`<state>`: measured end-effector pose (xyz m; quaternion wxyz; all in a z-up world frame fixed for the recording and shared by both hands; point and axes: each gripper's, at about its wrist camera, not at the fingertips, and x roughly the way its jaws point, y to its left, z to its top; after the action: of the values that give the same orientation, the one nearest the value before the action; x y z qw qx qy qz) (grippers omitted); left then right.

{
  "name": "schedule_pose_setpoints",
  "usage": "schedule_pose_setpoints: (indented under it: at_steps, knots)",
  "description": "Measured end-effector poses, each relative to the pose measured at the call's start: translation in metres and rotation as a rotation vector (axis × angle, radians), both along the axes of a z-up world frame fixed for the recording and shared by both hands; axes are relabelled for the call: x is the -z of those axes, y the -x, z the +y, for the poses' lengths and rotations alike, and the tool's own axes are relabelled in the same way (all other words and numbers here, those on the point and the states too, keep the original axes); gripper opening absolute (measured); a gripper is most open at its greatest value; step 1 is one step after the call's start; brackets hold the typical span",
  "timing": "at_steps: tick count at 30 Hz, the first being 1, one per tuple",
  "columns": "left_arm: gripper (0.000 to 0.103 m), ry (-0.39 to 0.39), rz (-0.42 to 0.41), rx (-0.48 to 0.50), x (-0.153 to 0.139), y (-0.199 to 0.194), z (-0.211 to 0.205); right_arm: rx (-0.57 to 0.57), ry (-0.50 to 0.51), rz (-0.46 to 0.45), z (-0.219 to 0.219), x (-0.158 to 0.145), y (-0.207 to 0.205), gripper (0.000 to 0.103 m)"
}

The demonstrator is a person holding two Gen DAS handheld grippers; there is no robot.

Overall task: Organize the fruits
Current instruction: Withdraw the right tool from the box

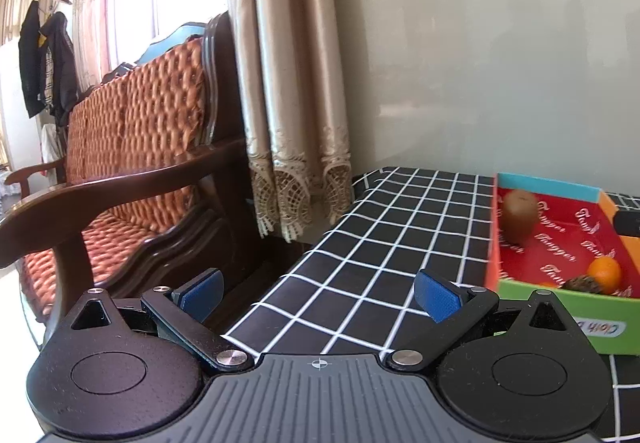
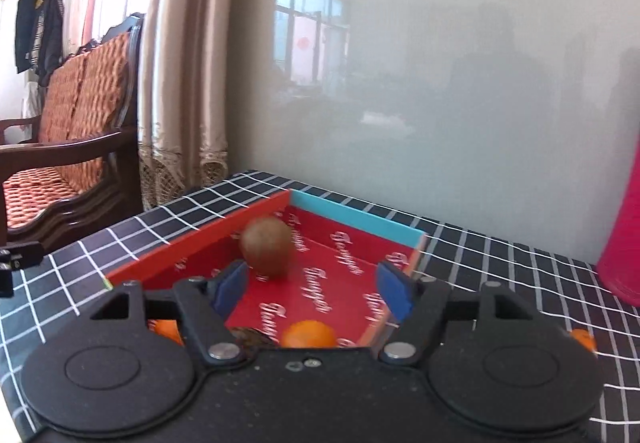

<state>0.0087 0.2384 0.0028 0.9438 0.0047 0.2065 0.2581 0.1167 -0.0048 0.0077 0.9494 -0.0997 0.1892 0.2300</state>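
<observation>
A shallow cardboard box with a red printed floor (image 2: 320, 283) sits on the checked tablecloth; it shows at the right of the left wrist view (image 1: 560, 243). In it stand a brown kiwi (image 2: 267, 252) (image 1: 520, 216), an orange (image 2: 308, 335) (image 1: 605, 274) and a dark spiky fruit (image 2: 252, 337) (image 1: 584, 285). My right gripper (image 2: 314, 287) is open and empty, over the box just in front of the kiwi. My left gripper (image 1: 320, 295) is open and empty over the tablecloth, left of the box.
The table with black-and-white checked cloth (image 1: 380, 227) ends at the left near a wooden sofa (image 1: 140, 147) and curtains (image 1: 288, 83). A grey wall panel (image 2: 440, 83) stands behind. A red bottle (image 2: 624, 235) stands at the right. More orange fruit (image 2: 582, 339) (image 2: 166, 329) lies beside the box.
</observation>
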Motion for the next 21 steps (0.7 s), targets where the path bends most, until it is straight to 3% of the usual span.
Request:
schedule_pose_setpoints:
  at_steps: [9,21]
  knots:
    - [0.101,-0.003,-0.029,0.058,-0.008,-0.01,-0.033,0.128,-0.027,-0.018,-0.06,-0.01,-0.001,0.071]
    - [0.101,-0.009,-0.041,0.169,-0.015,-0.029,-0.091,0.381,-0.167,-0.039,-0.167,-0.023,-0.003,0.072]
